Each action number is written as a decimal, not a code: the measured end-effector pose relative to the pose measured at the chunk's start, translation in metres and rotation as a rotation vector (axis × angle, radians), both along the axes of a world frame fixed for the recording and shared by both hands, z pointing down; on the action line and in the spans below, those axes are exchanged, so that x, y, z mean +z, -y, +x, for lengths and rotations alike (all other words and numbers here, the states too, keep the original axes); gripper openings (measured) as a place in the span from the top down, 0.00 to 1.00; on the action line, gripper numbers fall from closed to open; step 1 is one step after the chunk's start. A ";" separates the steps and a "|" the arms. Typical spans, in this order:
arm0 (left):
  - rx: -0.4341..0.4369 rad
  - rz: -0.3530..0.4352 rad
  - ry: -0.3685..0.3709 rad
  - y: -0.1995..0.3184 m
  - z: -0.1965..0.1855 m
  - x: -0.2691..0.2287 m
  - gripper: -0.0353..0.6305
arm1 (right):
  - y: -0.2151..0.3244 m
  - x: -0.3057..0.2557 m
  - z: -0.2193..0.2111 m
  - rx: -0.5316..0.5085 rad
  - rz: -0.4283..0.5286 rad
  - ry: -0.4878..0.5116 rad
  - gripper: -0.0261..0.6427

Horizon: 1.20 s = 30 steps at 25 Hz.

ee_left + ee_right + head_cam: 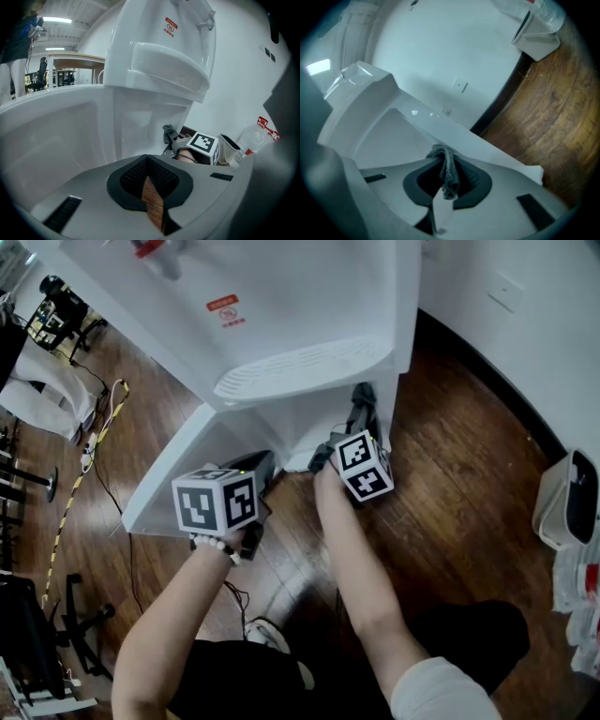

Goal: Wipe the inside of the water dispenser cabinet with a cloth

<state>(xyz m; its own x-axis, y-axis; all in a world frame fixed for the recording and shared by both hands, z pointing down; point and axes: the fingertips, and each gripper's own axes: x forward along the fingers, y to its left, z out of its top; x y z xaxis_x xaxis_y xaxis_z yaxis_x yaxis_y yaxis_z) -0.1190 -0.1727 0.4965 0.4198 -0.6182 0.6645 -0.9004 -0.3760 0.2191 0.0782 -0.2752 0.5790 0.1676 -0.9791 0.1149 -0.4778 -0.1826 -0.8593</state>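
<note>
Wood floor (469,474) is showing around the white water dispenser (309,324), upper frame. Right tongs (447,193) are pinching the grey cloth (449,166) at its cabinet (281,432) edge, mid-frame; left tongs (148,180) are sitting pressed together, empty.

A crumpled grey cloth (449,174) is hanging pinched in the right gripper (446,198), just at the open mouth of the white water dispenser's (309,315) lower cabinet (389,136). The cabinet's door (167,479) is standing swung open.
</note>
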 end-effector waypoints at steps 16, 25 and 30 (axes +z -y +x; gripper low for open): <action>-0.006 -0.042 0.000 0.005 -0.002 0.020 0.97 | 0.007 0.134 -0.010 -0.106 -0.308 0.024 0.90; -0.015 -0.077 -0.003 0.006 -0.008 0.035 0.97 | 0.063 0.120 -0.019 -0.199 -0.370 -0.113 0.90; -0.026 -0.099 0.001 0.004 -0.015 0.042 0.97 | 0.100 0.107 -0.030 -0.221 -0.397 -0.159 0.90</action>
<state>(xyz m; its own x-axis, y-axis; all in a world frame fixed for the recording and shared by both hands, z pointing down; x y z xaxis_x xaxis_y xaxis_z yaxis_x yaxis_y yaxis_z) -0.1338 -0.1766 0.5381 0.4038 -0.5600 0.7235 -0.9098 -0.3290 0.2531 0.0483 -0.3750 0.6863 0.0064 -0.8789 0.4770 -0.6615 -0.3615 -0.6571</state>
